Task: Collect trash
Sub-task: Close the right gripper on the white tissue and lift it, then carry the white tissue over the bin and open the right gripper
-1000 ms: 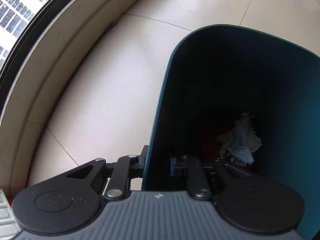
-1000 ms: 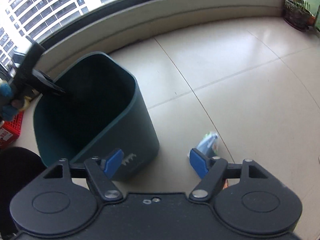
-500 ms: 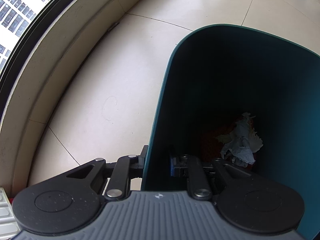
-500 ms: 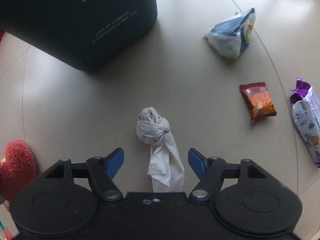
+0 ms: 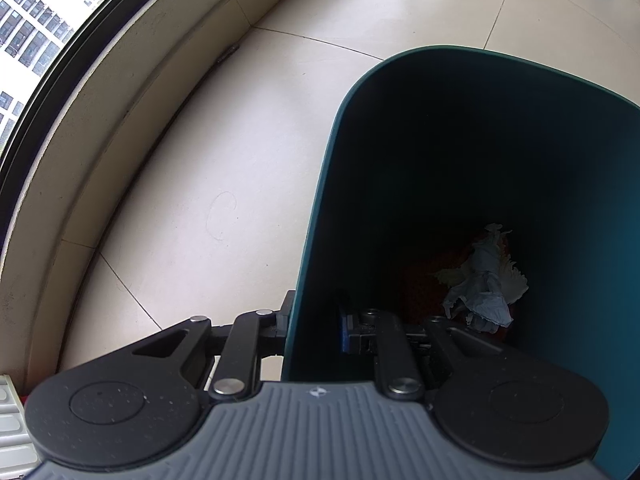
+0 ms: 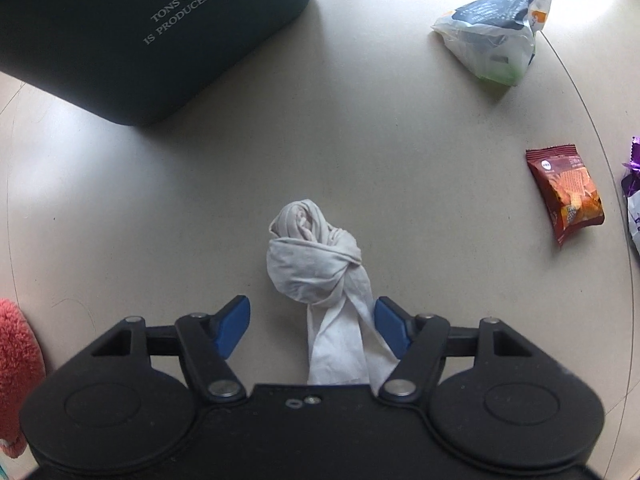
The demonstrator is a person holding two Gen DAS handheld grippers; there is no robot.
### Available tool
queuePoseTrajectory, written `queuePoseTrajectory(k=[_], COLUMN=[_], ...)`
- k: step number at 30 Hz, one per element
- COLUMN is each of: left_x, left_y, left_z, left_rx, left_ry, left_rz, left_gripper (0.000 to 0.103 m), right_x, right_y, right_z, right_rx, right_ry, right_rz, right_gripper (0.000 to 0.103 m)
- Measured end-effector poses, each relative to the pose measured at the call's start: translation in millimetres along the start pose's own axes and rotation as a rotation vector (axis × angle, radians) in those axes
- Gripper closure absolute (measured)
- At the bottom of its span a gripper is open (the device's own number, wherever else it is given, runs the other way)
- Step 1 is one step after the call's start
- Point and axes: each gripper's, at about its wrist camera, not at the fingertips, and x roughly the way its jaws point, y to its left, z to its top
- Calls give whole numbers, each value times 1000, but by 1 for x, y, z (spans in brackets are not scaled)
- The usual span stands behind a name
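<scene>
My left gripper is shut on the near rim of a dark teal trash bin, one finger outside and one inside. Crumpled paper lies at the bin's bottom. In the right wrist view the bin's outer wall with white lettering stands at the upper left. My right gripper is open, low over the floor, with the tail of a knotted white cloth between its blue fingertips. A white-and-blue bag, a red snack packet and a purple-and-white wrapper lie to the right.
A curved windowsill and window run along the left of the tiled floor. A red fuzzy thing lies at the left edge of the right wrist view. A white ribbed object sits at the lower left of the left wrist view.
My right gripper has swung down from above the bin to the floor and closed in on the knotted cloth, which now reaches between its fingertips. My left gripper has kept its hold on the bin.
</scene>
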Motion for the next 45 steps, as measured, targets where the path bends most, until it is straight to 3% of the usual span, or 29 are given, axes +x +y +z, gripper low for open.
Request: queuePoseTrajectory(k=[2,5,6,7,10,16,21,28,31,38,45], left_x=[0,0,0,0,0,0,1,3,2,2,2], left_y=[-1,-1,-1,-1,-2,-1,1,3,3,3,4], left_z=[0,0,0,0,0,1,2,4,4,4,4], left_rx=[0,3,3,3,0,3,1,8,9,9,-10], left_ry=[0,1,1,0,1,2,5,15,15,15,17], left_rz=[2,2,3,3,2,-3,-9,-16,-20,-22,-36], left_gripper=[85,85,85,85,85,85,85,85,85,85,85], right_x=[1,-2,-6,-7,-21,-84,-169,-281,-309,-338,-298], right_y=[0,0,3,2,-2,-24,-35,-20,-9,21,62], right_z=[0,-1,-2,-2,-3,2,25,69,82,118,163], right_rx=[15,20,24,36,70,183,225,215,178,105,70], right_ry=[3,-14,-18,-17,-51,-140,-230,-345,-397,-455,-419], right_rz=[-16,-36,-31,-23,1,87,123,205,219,256,281], right_gripper=[41,58,74,83,88,90,90,89,89,89,89])
